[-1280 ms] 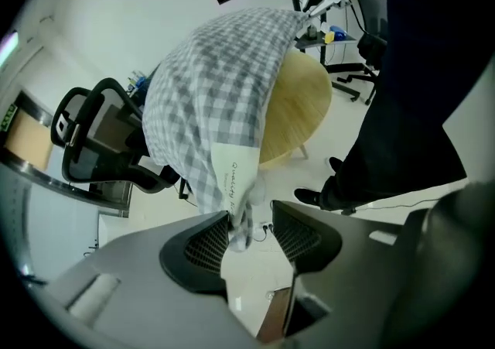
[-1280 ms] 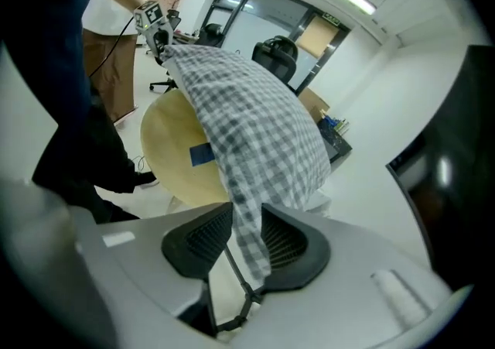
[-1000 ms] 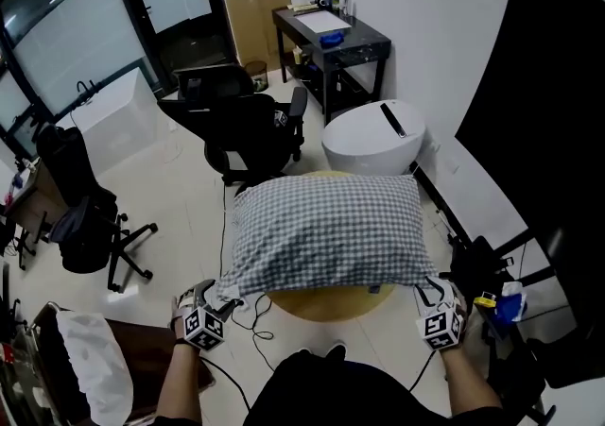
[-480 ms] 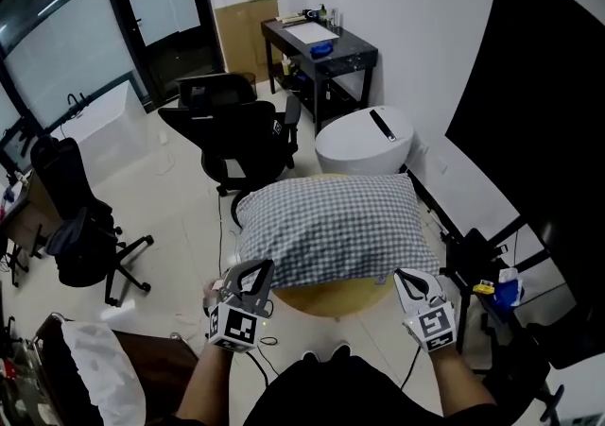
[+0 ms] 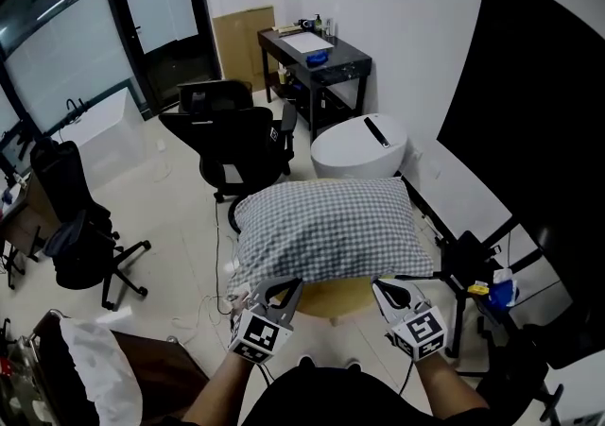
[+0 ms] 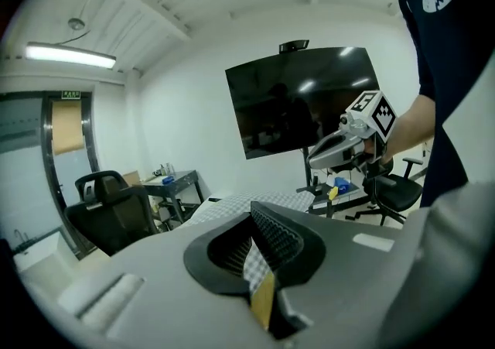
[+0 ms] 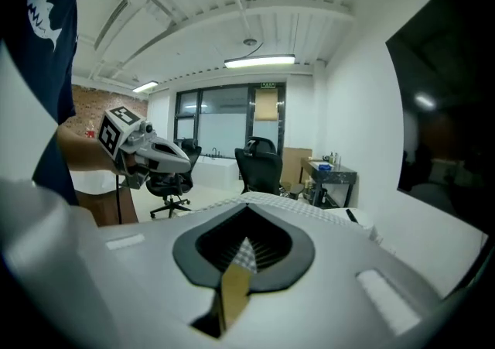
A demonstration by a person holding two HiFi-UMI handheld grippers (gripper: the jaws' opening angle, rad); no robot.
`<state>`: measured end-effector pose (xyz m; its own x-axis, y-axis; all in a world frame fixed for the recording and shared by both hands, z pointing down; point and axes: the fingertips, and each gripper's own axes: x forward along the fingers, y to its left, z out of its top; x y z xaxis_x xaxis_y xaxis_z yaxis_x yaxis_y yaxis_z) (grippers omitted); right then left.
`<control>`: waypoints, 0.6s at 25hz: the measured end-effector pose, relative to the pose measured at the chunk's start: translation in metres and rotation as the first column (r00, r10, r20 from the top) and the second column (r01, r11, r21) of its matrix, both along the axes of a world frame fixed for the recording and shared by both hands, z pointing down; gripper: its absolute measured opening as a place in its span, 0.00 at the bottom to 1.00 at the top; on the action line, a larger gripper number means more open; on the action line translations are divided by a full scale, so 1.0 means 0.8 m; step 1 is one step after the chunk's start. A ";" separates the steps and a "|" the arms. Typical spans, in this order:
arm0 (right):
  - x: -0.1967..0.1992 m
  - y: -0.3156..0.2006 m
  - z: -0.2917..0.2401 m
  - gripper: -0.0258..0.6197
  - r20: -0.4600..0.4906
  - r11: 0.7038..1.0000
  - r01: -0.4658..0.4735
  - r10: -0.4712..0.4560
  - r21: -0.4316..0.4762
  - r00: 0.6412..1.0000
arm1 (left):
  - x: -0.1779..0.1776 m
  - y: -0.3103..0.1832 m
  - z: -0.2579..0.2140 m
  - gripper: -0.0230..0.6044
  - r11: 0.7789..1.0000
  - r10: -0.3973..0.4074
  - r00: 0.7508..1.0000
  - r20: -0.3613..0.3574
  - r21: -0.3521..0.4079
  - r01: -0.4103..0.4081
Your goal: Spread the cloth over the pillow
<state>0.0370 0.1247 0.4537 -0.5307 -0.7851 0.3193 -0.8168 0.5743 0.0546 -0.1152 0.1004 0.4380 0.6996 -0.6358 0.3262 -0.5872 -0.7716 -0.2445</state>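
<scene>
left gripper (image 5: 283, 290) and right gripper (image 5: 387, 289) raised, pinching cloth (image 5: 326, 226) corners

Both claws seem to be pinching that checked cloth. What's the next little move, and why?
Probably move both claws apart and pull gently towards the person, to tauten it. The left claw and right claw are each shut on the near edge of the checked cloth, closer together than it is wide.
</scene>
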 end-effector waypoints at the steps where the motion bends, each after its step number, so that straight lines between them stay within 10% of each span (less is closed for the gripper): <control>1: -0.003 0.003 0.001 0.05 0.012 1.000 0.013 -0.013 -0.009 1.000 | 0.004 0.003 0.000 0.04 1.000 -0.001 1.000 -0.031 -0.004 0.001; 15: -0.004 0.026 -0.019 0.05 0.067 0.990 0.141 -0.139 -0.024 0.988 | 0.041 0.014 -0.012 0.04 0.988 -0.131 0.975 -0.179 -0.104 0.114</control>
<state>0.0338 0.1455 0.4382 -0.6550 -0.6927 0.3017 -0.7295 0.6839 -0.0136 -0.0827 0.1115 0.4283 0.6720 -0.6936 0.2595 -0.7070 -0.7051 -0.0537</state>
